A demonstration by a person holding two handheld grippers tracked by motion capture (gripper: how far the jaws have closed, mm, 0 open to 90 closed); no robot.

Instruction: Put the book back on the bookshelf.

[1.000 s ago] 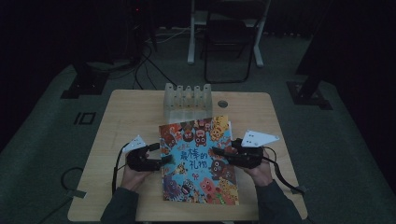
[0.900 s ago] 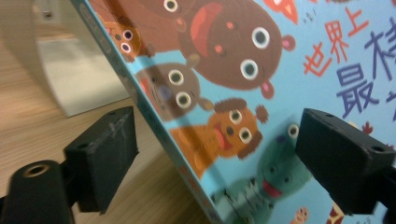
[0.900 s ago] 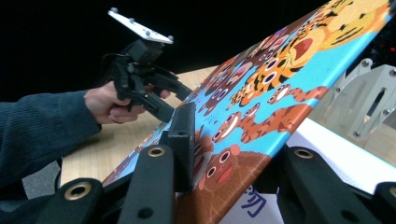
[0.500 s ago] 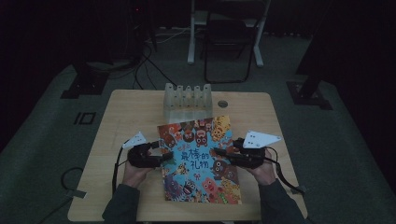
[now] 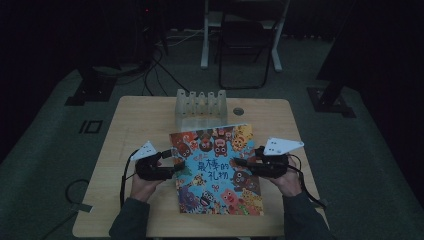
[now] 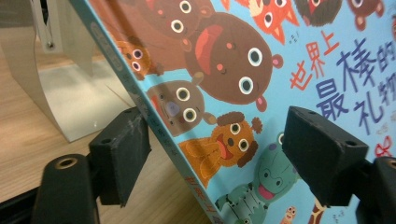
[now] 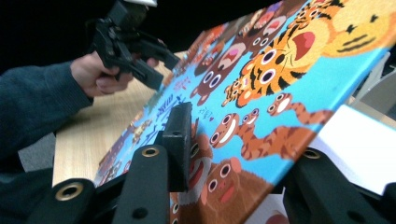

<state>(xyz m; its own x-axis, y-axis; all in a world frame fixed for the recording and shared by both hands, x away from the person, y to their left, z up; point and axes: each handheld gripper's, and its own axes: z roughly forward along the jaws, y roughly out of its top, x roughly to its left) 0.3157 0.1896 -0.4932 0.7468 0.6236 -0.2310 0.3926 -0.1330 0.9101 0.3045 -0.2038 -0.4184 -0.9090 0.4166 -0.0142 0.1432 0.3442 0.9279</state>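
1. The left claw (image 5: 176,168) stood wide, its two black jaws spread either side of the book's left edge. In the left gripper view one jaw sat below the edge, toward the tabletop (image 6: 28,140), and the other over the blue cover, with a clear gap between that jaw and the cover.
2. The right claw (image 5: 240,163) reached in over the book's right edge. In the right gripper view one jaw lay on top of the cover and the other sat under the lifted edge by the white pages. Whether the jaws actually pinched the book could not be told.
3. The picture book (image 5: 217,170) lay between the two claws on the near half of the tabletop, cover up, with cartoon animals and Chinese lettering on blue. In the gripper views its cover rose at a slant toward the far end.
4. The person's hands gripped both tools from the near edge, dark sleeves behind them.
5. Just beyond the book's far edge stood a clear plastic rack (image 5: 200,107) with a row of upright dividers; the book's far right corner reached close to it.
6. A small round hole (image 5: 238,111) sat in the tabletop to the right of the rack.
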